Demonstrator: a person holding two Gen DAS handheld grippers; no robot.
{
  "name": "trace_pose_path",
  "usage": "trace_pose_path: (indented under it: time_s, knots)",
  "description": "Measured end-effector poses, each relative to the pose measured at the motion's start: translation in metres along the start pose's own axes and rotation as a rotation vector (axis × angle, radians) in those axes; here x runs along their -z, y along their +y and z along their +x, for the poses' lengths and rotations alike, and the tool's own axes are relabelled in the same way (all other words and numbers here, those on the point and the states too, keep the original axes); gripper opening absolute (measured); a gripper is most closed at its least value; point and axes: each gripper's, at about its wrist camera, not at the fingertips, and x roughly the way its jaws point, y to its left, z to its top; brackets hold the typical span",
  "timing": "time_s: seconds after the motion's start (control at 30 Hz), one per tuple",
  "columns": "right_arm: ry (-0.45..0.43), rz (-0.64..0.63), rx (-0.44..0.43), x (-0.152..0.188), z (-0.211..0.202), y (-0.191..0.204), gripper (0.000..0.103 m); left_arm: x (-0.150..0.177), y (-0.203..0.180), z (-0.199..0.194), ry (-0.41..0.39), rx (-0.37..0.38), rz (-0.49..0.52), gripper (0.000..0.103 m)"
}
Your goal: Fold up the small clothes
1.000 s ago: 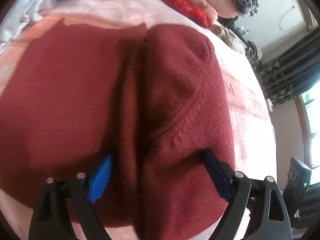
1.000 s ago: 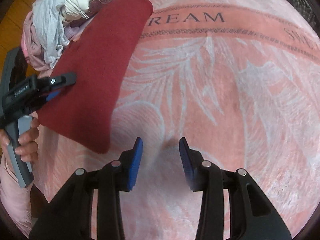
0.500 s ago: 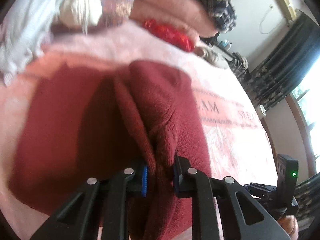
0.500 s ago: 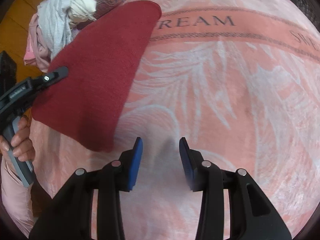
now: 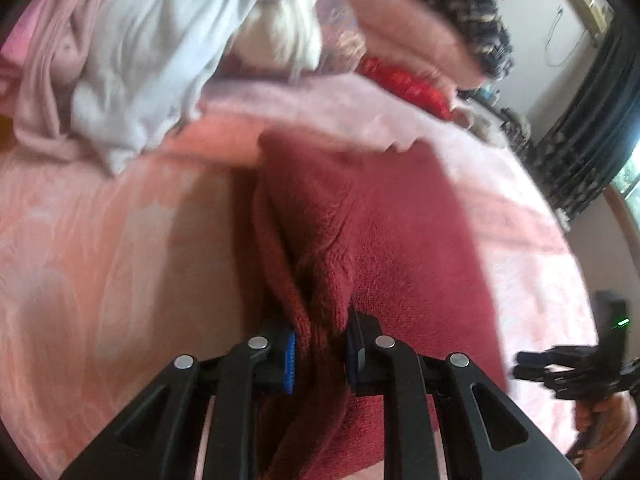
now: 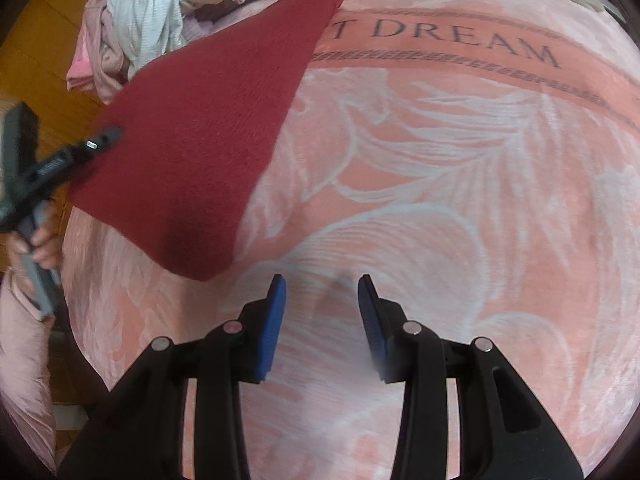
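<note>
Blanket: I am working over a pink blanket (image 6: 460,184) with pale leaf patterns and the word DREAM printed on a darker band; I am taking it as my landmark, and it is filling most of both views.
Red garment: a dark red knit garment (image 6: 208,120) is lying on the blanket's left part as my right camera is showing it, its far corner reaching the printed band and its near rounded corner sitting just beyond my right gripper's left finger.
Clothes pile: a heap of white and pink clothes (image 6: 144,28) is sitting at the blanket's far left edge, just past the red garment.
Left gripper: my left gripper (image 5: 320,354) is pinching a bunched ridge of the red garment's near edge between its blue pads, and the knit is puckering up from the blanket around the grip.
Right gripper: my right gripper (image 6: 322,320) is hovering over bare blanket, jaws standing apart with nothing between them.
Hand: a person's hand (image 6: 40,240) is wrapping the left gripper's handle just off the blanket's left edge.
</note>
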Motion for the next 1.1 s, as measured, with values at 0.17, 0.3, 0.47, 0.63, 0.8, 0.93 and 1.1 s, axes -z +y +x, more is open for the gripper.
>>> trace_pose_path:
  time_s: [0.17, 0.3, 0.47, 0.63, 0.8, 0.93, 1.1]
  knots:
    - [0.001, 0.002, -0.034, -0.004, 0.004, 0.009, 0.038, 0.012, 0.007, 0.015, 0.015, -0.01, 0.004, 0.021]
    - [-0.01, 0.008, -0.083, -0.007, 0.003, 0.019, 0.039, 0.014, -0.006, 0.006, 0.031, -0.053, 0.05, 0.038]
    - [-0.016, 0.058, -0.145, -0.014, 0.006, 0.024, 0.046, 0.034, -0.007, -0.013, 0.055, -0.07, 0.04, 0.07]
    - [0.007, 0.094, -0.222, -0.018, 0.021, 0.028, 0.043, 0.055, -0.004, -0.017, 0.068, -0.053, 0.025, 0.055]
    - [-0.005, 0.051, -0.243, -0.019, 0.025, 0.046, 0.022, 0.055, 0.006, -0.01, 0.077, -0.07, -0.01, 0.02]
    - [-0.01, 0.02, -0.229, -0.019, 0.018, 0.054, 0.021, 0.051, 0.022, -0.022, 0.064, -0.031, -0.042, 0.016]
    - [0.025, 0.009, -0.154, -0.016, 0.041, 0.048, 0.021, 0.062, 0.027, -0.002, 0.1, -0.041, -0.039, 0.017]
